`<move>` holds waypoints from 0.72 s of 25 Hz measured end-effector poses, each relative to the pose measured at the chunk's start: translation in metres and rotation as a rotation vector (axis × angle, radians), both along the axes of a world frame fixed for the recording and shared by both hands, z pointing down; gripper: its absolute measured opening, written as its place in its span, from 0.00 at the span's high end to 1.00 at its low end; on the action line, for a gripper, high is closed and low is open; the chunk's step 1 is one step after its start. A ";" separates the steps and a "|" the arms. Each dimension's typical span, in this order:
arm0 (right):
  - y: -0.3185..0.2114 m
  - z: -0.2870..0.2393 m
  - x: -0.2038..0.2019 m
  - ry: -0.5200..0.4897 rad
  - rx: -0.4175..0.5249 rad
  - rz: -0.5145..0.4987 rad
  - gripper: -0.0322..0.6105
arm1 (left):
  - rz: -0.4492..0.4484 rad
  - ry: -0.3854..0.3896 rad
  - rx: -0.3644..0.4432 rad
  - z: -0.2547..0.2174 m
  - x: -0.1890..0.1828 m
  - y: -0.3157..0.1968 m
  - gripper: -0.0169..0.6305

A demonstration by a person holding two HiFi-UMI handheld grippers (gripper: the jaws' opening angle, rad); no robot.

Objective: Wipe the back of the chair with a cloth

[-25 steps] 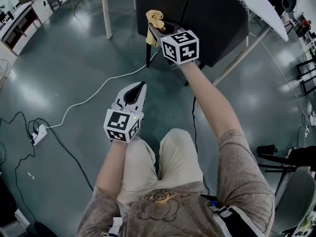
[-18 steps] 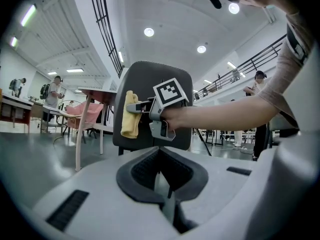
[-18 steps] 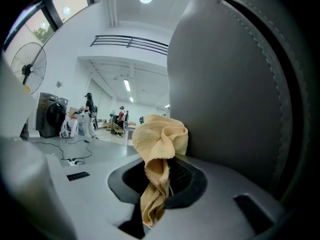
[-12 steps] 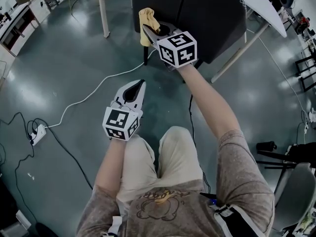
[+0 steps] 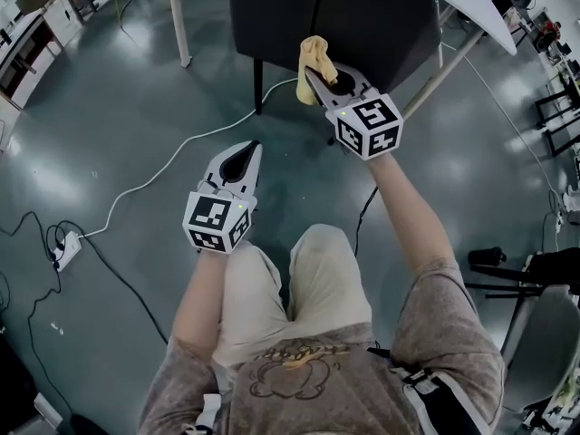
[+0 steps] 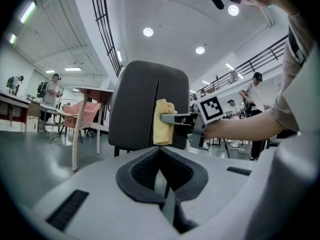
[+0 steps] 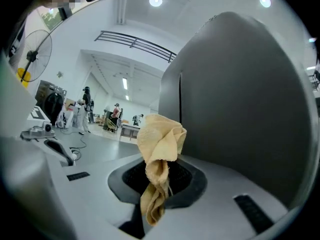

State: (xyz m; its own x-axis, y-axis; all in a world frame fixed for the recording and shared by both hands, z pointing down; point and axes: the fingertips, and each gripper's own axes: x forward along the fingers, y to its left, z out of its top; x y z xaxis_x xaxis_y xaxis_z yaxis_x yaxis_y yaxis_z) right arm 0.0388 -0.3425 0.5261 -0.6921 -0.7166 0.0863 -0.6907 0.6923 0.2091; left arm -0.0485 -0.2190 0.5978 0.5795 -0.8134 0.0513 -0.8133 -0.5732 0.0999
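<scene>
The right claw (image 5: pixel 311 69), clenched on the yellow cloth (image 5: pixel 315 53), holds it at the lower part of the dark chair back (image 5: pixel 362 16), which stands just on its far side, while the left claw (image 5: pixel 246 155), closed and empty, hangs nearer, to the left.

soft nubbly yellow cloth (image 7: pixel 159 149), matt dark chair back (image 5: pixel 362 16), glossy grey floor (image 5: pixel 109 107)

No words, numbers or brands can be read. The left cube (image 5: pixel 217 223) and right cube (image 5: pixel 369 126) carry only black-and-white square patterns; the shirt print (image 5: pixel 288 370) is too blurred to read.
</scene>
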 end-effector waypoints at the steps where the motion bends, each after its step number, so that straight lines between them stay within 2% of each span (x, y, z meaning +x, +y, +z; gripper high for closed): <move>1: 0.005 0.002 0.010 0.000 0.000 0.008 0.84 | 0.000 0.000 -0.001 0.000 0.000 0.000 0.97; 7: 0.025 0.007 0.073 0.052 0.017 0.062 0.84 | 0.006 -0.009 0.001 -0.003 0.004 0.002 0.97; 12: 0.039 0.017 0.128 0.050 0.027 0.163 0.84 | 0.003 -0.010 -0.007 0.001 0.005 0.004 0.97; 18: 0.050 0.048 0.171 0.052 -0.015 0.261 0.84 | 0.002 -0.012 -0.012 0.003 0.005 0.000 0.97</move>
